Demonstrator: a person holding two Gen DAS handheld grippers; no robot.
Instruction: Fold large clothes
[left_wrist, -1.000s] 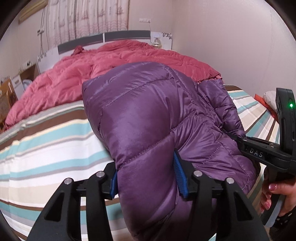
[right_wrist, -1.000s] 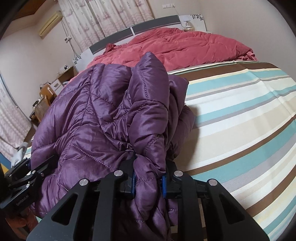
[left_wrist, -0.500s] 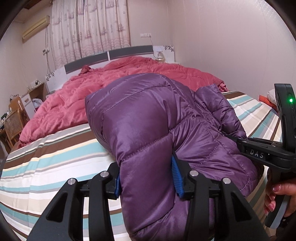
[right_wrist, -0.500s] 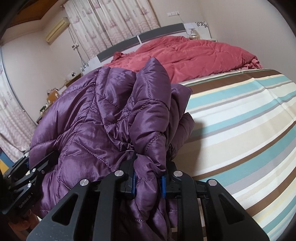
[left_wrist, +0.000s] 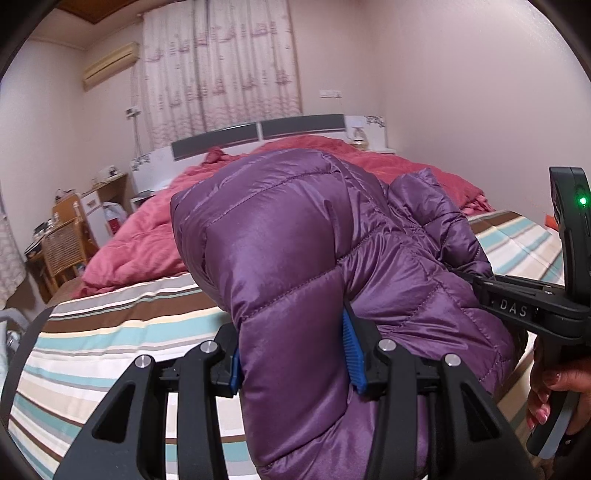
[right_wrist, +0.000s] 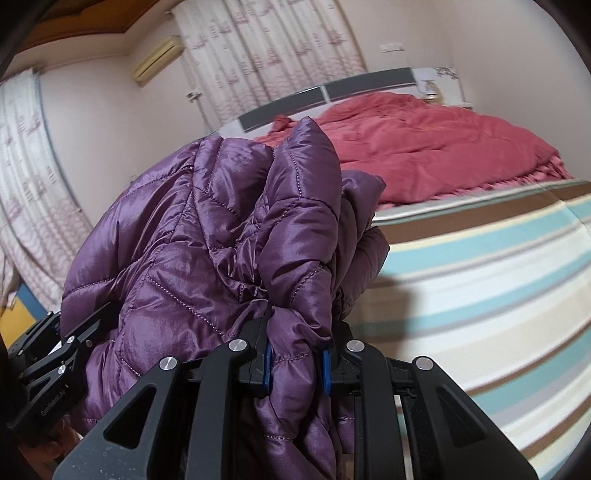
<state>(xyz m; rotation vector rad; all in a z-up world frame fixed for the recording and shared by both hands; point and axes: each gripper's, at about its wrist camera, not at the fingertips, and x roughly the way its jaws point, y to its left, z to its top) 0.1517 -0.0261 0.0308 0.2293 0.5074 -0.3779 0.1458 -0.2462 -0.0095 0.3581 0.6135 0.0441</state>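
A shiny purple quilted down jacket (left_wrist: 295, 258) is held bunched above the near part of a bed covered by a sheet striped in teal, brown and cream (left_wrist: 110, 332). A thick padded fold is clenched in the left gripper (left_wrist: 295, 358) and a narrower gathered ridge is pinched in the right gripper (right_wrist: 295, 363), blue pads pressing the fabric on both sides. The step is judged to be carrying the jacket for laying down. It would best be done with both grips kept level and drawn apart, so the slippery bulk is spread rather than dropped in a heap. Open striped sheet lies ahead and to either side. A rumpled red quilt (right_wrist: 424, 147) fills the far half and should be stayed clear of. The bed's near edge is hidden under the jacket.
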